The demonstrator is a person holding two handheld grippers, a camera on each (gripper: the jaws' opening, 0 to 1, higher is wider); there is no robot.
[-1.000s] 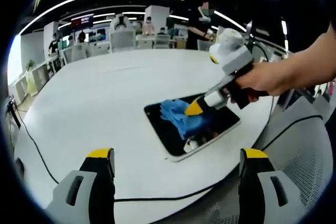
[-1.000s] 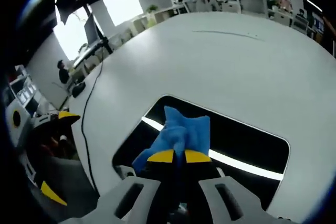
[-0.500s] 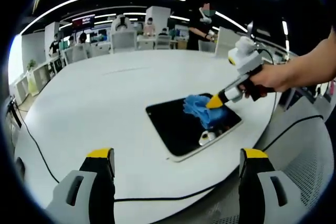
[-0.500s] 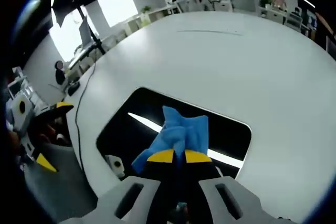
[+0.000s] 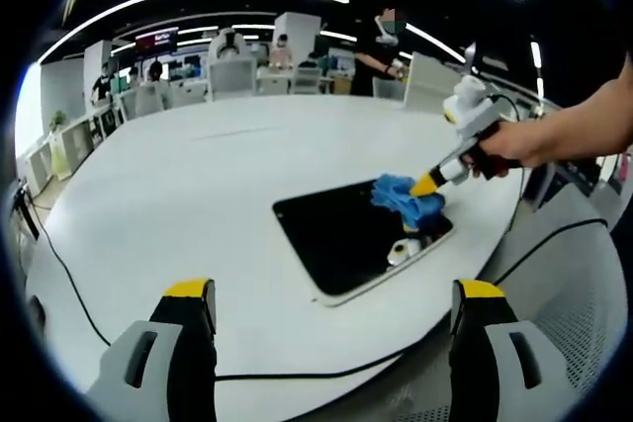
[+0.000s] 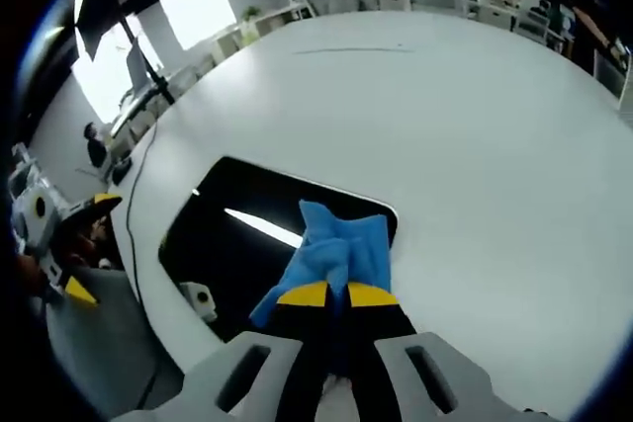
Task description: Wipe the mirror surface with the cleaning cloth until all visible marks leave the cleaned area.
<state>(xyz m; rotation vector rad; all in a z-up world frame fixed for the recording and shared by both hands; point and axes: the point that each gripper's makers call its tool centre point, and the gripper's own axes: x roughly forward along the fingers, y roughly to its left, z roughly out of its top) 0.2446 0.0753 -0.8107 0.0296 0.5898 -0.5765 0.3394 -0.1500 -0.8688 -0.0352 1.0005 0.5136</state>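
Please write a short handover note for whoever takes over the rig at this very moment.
Right gripper: shut on the blue cloth, pressing it on the mirror's corner.
Left gripper: open, holding nothing, held back from the mirror.
Mirror: flat on the white table, near its edge.
Done: cannot tell how much has been wiped; no marks can be made out on the dark glass.
Left: check the glass up close for smears, wipe any that remain, then stop.

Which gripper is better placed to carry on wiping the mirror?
The right gripper: its fingers are shut on the blue cloth, which lies on the mirror near its far corner. The left gripper is open, empty and back from the mirror.
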